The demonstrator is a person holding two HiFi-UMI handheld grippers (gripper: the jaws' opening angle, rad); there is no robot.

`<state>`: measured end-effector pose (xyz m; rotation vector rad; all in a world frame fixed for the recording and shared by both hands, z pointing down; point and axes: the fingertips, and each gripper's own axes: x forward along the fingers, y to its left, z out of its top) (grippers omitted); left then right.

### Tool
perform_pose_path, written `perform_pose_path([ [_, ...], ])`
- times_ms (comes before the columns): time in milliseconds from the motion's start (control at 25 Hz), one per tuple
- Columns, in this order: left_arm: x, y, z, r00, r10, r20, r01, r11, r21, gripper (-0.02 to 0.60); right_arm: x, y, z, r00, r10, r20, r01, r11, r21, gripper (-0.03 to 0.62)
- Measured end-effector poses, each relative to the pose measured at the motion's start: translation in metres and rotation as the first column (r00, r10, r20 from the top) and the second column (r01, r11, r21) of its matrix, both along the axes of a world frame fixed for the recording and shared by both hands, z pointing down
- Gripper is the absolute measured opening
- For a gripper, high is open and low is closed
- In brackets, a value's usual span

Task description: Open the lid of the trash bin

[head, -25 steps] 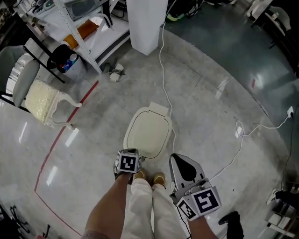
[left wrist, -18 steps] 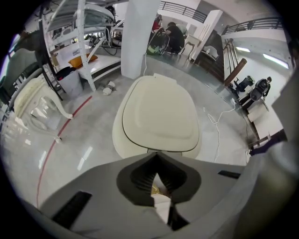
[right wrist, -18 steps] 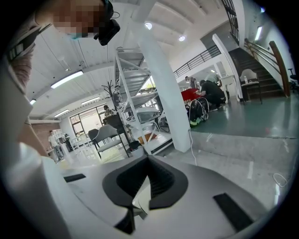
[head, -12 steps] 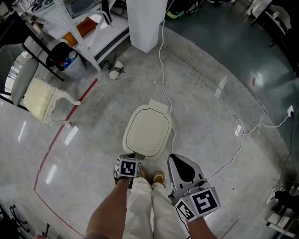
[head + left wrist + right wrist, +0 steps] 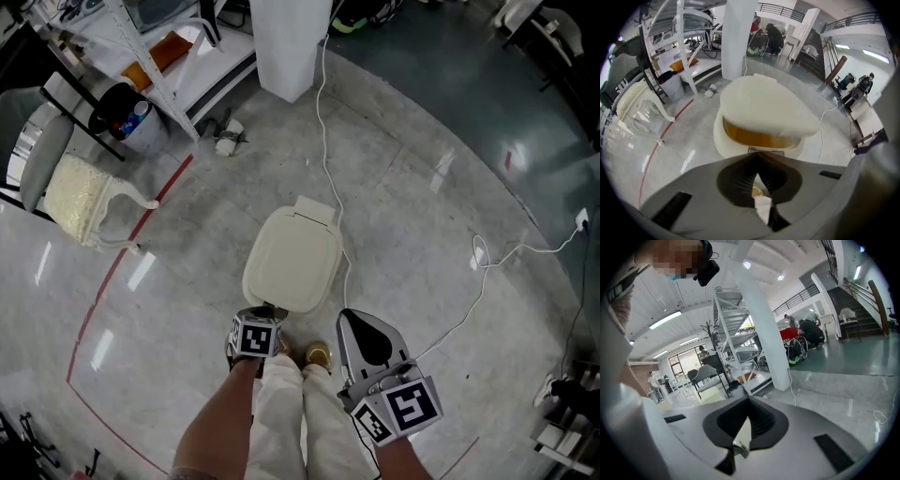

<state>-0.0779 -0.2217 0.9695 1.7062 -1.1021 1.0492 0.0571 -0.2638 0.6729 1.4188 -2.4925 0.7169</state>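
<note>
A cream trash bin stands on the floor just ahead of my feet, its lid (image 5: 292, 261) seen from above. In the left gripper view the lid (image 5: 764, 105) is tilted up at the front, with a yellow-lit gap (image 5: 754, 137) over the bin body (image 5: 723, 140). My left gripper (image 5: 265, 316) is shut, and its tips (image 5: 758, 157) sit right at the bin's near front edge, below the raised lid. My right gripper (image 5: 349, 319) is shut on nothing and is held beside the bin's right near corner; in its own view it (image 5: 746, 401) points out into the room.
A white cable (image 5: 328, 141) runs past the bin's right side to a white pillar (image 5: 291, 47). A chair with a cream cushion (image 5: 80, 202), a dark pail (image 5: 127, 117) and a shelf rack stand at the far left. Red floor tape (image 5: 122, 267) crosses left. My golden shoes (image 5: 317, 356) touch the bin's base.
The lid's front edge has lifted and the lid looks a little nearer and larger. My left gripper has stayed at the bin's front edge. The right gripper has not moved.
</note>
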Motion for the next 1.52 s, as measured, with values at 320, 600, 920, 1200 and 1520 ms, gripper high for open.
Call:
perform_pose_path([
  [320,0.001,0.000,0.002,1.000,-0.006,0.000,0.006,1.000,0.013,0.012,0.004,0.002,0.002,1.000,0.002,-0.006,-0.002,1.000,-0.011,0.035],
  [600,0.001,-0.002,0.000,1.000,0.008,0.000,-0.008,1.000,-0.001,0.011,0.000,0.003,0.002,1.000,0.002,0.001,-0.002,1.000,-0.015,0.035],
  [920,0.000,-0.004,-0.010,0.998,-0.051,-0.030,0.049,0.996,-0.074,0.006,0.001,-0.001,-0.013,1.000,0.006,0.011,-0.006,1.000,-0.005,0.035],
  [1200,0.003,-0.019,-0.065,0.999,-0.036,-0.036,0.034,0.999,-0.038,0.006,-0.001,-0.006,-0.055,1.000,-0.014,-0.003,0.015,1.000,0.023,0.035],
  [1520,-0.005,-0.027,-0.183,0.996,-0.075,-0.055,0.075,0.997,-0.003,0.006,-0.011,-0.005,-0.152,0.998,-0.060,0.023,0.058,0.996,0.074,0.035],
])
